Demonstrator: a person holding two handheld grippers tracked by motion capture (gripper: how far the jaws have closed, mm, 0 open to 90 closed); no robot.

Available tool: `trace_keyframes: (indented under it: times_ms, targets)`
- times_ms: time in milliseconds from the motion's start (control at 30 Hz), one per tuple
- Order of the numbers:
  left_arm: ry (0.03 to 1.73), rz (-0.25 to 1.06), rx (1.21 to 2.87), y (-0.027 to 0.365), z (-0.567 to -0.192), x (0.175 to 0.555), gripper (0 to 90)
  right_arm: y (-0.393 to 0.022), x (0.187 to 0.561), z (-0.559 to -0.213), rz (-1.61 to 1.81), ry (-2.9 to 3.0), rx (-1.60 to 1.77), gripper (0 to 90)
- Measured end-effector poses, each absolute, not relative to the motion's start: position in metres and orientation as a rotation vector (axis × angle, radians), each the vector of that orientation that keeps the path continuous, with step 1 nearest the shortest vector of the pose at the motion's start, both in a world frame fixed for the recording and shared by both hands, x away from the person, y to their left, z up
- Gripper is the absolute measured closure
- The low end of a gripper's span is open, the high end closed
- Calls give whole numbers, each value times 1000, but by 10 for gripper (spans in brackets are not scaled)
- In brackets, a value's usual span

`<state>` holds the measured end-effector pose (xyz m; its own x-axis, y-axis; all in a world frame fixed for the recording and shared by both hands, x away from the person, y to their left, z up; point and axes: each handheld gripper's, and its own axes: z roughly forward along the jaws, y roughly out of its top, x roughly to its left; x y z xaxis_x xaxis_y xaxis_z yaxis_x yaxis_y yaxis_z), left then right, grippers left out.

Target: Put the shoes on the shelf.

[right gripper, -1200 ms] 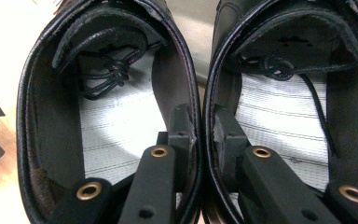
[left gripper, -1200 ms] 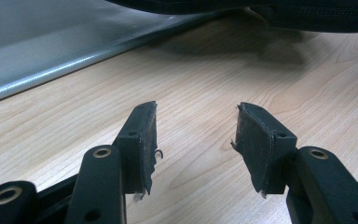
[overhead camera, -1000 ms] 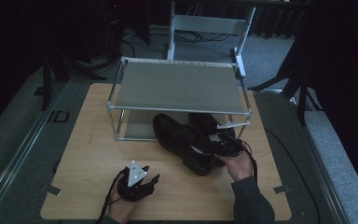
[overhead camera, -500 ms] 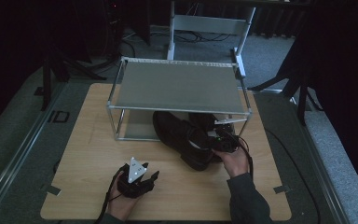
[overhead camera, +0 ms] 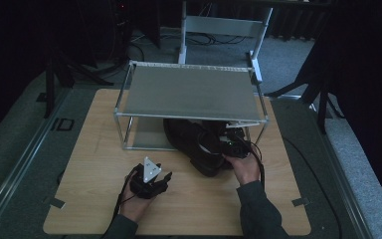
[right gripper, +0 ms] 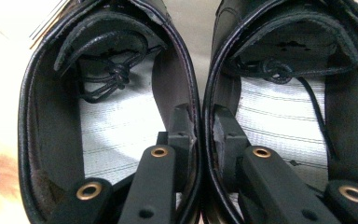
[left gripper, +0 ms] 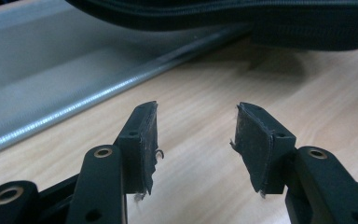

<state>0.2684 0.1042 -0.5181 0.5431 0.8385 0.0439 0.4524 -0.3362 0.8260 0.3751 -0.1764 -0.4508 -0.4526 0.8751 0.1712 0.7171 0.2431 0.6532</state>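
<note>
Here the right gripper [right gripper: 202, 128] was clamped on the touching inner walls of a pair of black leather lace-up shoes [right gripper: 121, 70], one jaw inside each, shoes half under the low metal two-shelf rack [overhead camera: 191, 92]. Left gripper [left gripper: 196, 140] sat released, nothing between jaws, over the wooden tabletop [overhead camera: 94, 149], near the shoes.

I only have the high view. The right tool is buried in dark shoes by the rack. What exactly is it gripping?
Observer: The right tool pinches both shoes together, one jaw inside the left shoe, the other inside the right shoe, clamping their adjoining inner walls.
Operator: Laces loose?
Observer: Both are knotted, tucked under the tongues.
Operator: And the left tool?
Observer: The left tool is open and holds nothing, low over the table, facing a shoe sole and the rack's bottom shelf.
</note>
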Motion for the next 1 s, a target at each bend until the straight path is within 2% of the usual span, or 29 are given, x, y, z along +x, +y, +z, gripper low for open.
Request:
trace_keyframes:
  times_ms: [667, 1000]
  targets:
    - [1083, 671, 1952, 78, -507, 327, 507, -172, 382, -462, 1020, 2127, 1543, 800]
    - [1069, 698, 1983, 55, -507, 354, 547, -166, 384, -466, 1043, 2022, 1550, 800]
